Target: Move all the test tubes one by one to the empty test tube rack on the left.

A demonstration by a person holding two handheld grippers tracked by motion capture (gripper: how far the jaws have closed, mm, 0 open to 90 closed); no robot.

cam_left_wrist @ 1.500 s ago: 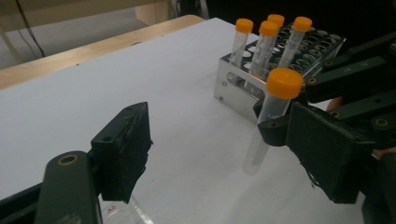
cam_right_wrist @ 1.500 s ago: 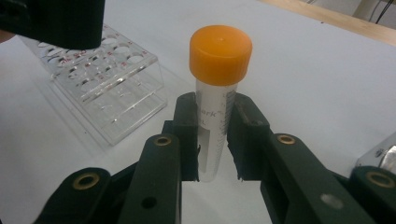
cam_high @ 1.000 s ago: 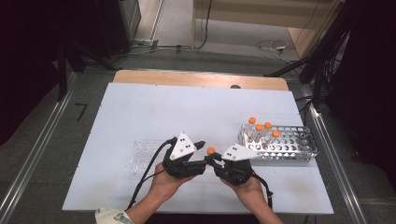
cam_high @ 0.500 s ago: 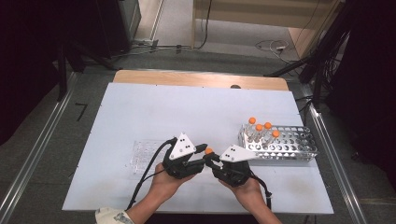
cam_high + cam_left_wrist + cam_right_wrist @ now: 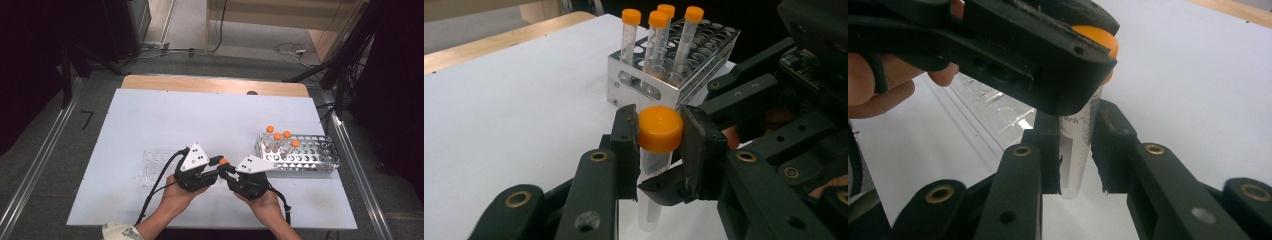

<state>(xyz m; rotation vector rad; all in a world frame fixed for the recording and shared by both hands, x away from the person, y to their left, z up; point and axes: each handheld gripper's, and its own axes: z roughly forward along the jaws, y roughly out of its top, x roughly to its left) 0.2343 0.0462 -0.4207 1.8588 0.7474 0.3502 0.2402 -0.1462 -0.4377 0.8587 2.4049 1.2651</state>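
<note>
High view shows both my hands low on the white table (image 5: 150,120), meeting just to the near-left of the metal tube rack (image 5: 310,155), which I take as my landmark. My left gripper (image 5: 216,161) and my right gripper (image 5: 223,169) come together over one clear tube (image 5: 222,165) with an orange cap (image 5: 223,161), held upright between them, near the rack's left end but apart from it. Left gripper view has my jaws closed on that orange cap (image 5: 660,128), one pad pressing each side; they have just been closing, and now they clamp the cap, with the tube's clear body (image 5: 651,200) hanging below and the rack (image 5: 659,85) standing behind it. Four other orange-capped tubes (image 5: 655,40) stand upright in the rack's end nearest to the held tube. Right gripper view has my right jaws gripping the clear body (image 5: 1079,150) of the same tube, lower down, its printed scale showing between the pads, while my left gripper (image 5: 1038,55) covers most of the cap (image 5: 1100,37) above. A clear plastic tray (image 5: 155,167) lies flat on the table well to the left of the rack, on the far side of my left hand (image 5: 177,197).
</note>
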